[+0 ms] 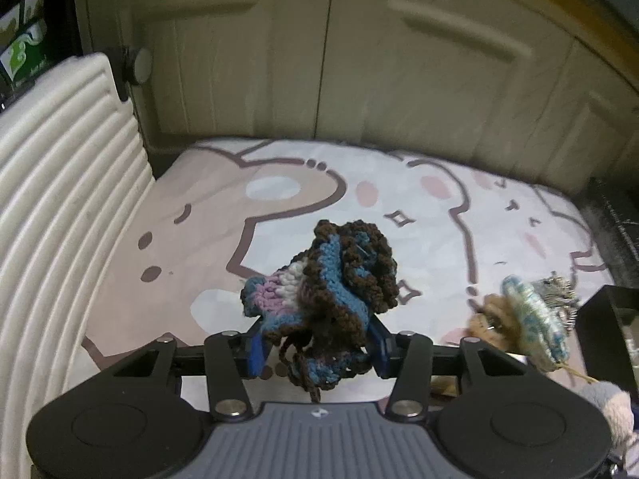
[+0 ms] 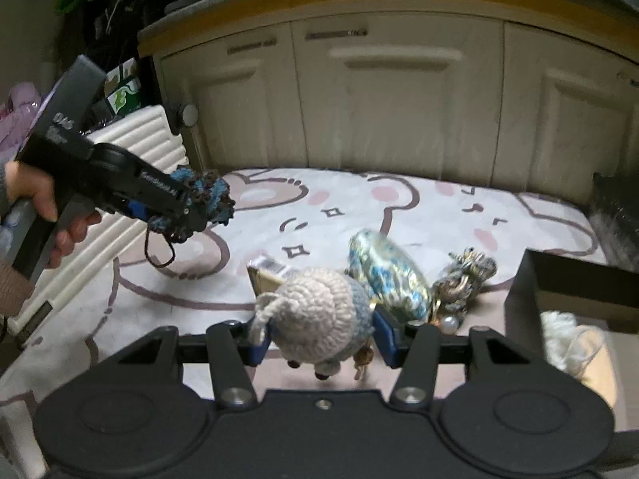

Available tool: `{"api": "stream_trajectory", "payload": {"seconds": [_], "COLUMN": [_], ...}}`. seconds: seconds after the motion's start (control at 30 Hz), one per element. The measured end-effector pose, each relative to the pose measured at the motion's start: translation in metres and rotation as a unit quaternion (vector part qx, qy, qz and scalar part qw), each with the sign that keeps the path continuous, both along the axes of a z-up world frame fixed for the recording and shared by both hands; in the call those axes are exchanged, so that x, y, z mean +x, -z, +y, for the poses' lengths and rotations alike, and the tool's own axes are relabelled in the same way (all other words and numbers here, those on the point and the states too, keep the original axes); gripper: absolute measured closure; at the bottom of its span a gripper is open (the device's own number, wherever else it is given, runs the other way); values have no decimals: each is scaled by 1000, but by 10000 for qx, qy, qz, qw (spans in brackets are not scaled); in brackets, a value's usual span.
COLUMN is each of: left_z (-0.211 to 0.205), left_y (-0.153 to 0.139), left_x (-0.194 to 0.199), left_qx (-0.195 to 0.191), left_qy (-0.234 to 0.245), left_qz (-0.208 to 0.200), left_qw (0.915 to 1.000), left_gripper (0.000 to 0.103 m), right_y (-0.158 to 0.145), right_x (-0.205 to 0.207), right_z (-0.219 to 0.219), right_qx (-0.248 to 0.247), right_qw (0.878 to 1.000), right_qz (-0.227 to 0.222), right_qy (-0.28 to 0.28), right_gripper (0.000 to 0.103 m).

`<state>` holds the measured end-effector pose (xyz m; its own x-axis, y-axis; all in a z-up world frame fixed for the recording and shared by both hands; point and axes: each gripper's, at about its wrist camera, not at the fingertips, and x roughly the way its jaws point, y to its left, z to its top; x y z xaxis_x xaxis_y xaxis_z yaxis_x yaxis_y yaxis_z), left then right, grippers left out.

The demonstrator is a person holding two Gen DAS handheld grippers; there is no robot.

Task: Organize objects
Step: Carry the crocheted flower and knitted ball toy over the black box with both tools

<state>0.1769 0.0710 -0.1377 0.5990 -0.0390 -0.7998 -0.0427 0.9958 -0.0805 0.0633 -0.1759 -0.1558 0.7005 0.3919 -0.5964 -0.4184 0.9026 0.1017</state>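
Pinching: left hand-held gripper (image 1: 317, 349) on brown-blue crochet piece (image 1: 331, 279); right hand-held gripper (image 2: 321, 341) on grey crochet ball (image 2: 315, 315); lettering unreadable

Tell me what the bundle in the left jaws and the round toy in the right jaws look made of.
Bundle: crocheted yarn, matte, in brown, blue, lilac and white; looped stitches and loose strands show. Round toy: also crocheted yarn, pale grey-white with a blue part, in ribbed stitch rows; probably stuffed, though that is a guess.
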Motion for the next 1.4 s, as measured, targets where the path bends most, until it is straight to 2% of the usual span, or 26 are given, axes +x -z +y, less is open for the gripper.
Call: {"api": "stream_trajectory", "payload": {"seconds": [0.43, 0.77, 0.93, 1.23, 1.4], "left_z": [-20, -43, -44, -47, -49], "left_y": [-52, -73, -73, -66, -62], "left_x": [-52, -84, -88, -86, -85], "left_qx": [121, 397, 336, 314, 310], "left_qy": [375, 821, 945, 1124, 1213], "left_qz": [-171, -372, -335, -186, -133], "left_qw": [9991, 9951, 9944, 9930, 9920], "left_gripper": [53, 53, 53, 53, 53], "right_y": [-48, -70, -49, 16, 36], "right_x": [0, -5, -10, -31, -49], "right_z": [-17, -20, -21, -40, -53], "right_qx": [-73, 143, 2, -432, -494], "right_qw": [9992, 9989, 9986, 9928, 9908], "right_qz": [117, 277, 495, 1119, 1258], "right_qy": [365, 355, 201, 67, 7], "right_gripper": [50, 49, 49, 49, 47]}}
